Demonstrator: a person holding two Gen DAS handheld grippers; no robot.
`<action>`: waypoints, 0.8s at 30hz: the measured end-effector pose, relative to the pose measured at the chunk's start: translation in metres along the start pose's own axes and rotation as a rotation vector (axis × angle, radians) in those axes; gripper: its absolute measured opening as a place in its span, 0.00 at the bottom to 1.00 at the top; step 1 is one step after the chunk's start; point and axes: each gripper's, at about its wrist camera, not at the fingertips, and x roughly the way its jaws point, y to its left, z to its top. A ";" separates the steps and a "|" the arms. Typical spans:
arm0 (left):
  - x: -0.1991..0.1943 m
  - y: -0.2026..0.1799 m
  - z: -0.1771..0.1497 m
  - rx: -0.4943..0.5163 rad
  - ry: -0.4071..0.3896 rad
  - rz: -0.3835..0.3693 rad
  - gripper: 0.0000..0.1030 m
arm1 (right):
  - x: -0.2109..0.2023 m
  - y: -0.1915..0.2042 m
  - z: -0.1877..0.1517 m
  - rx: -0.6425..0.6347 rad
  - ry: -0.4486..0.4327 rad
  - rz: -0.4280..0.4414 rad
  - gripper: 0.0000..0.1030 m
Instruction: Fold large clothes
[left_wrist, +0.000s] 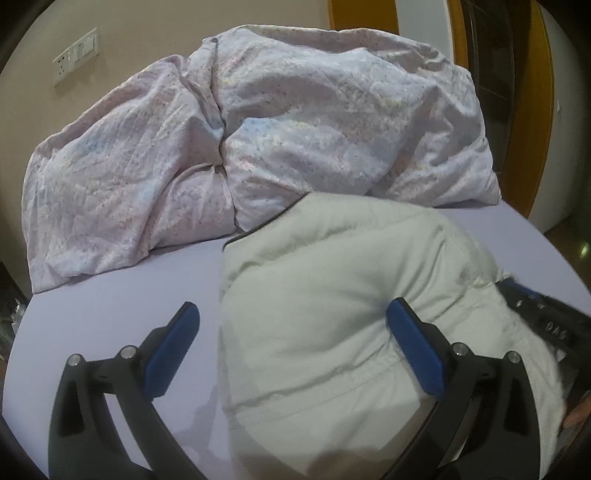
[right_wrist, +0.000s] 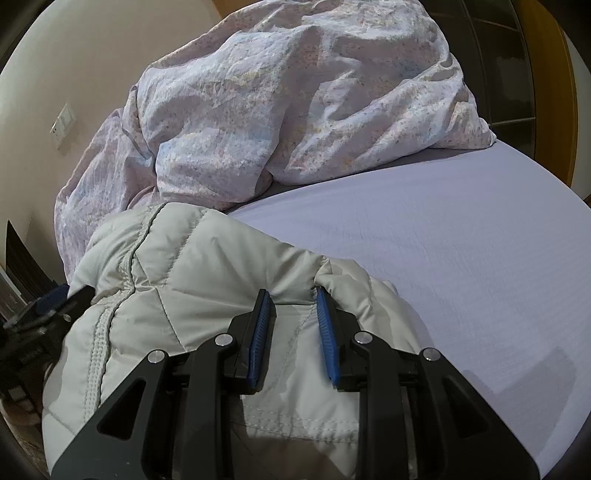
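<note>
A pale grey-white padded jacket (left_wrist: 332, 317) lies bunched on the lilac bed sheet (left_wrist: 129, 280). In the left wrist view, my left gripper (left_wrist: 295, 328) stands open and wide. Its left finger is over bare sheet and its right finger (left_wrist: 413, 343) rests against the jacket, so the jacket's left part lies between them unpressed. In the right wrist view, my right gripper (right_wrist: 293, 301) is shut on a puffed fold of the jacket (right_wrist: 207, 266), with fabric puckered at its blue pads (right_wrist: 327, 332). Each gripper shows at the edge of the other's view.
A crumpled floral duvet (left_wrist: 258, 122) is heaped across the far side of the bed, touching the jacket's far edge. Bare sheet (right_wrist: 461, 258) stretches to the right of the jacket. A wall with a switch plate (left_wrist: 75, 55) and a wooden door frame (left_wrist: 528, 110) stand behind.
</note>
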 end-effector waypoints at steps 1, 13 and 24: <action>0.001 -0.002 -0.001 0.002 -0.001 0.004 0.98 | 0.000 0.000 0.000 0.002 0.000 0.003 0.26; 0.019 0.005 -0.014 -0.062 0.016 -0.056 0.98 | 0.003 -0.003 0.000 0.017 0.000 0.024 0.26; 0.018 0.006 -0.018 -0.075 0.005 -0.048 0.98 | 0.004 -0.002 0.000 0.007 0.004 0.013 0.26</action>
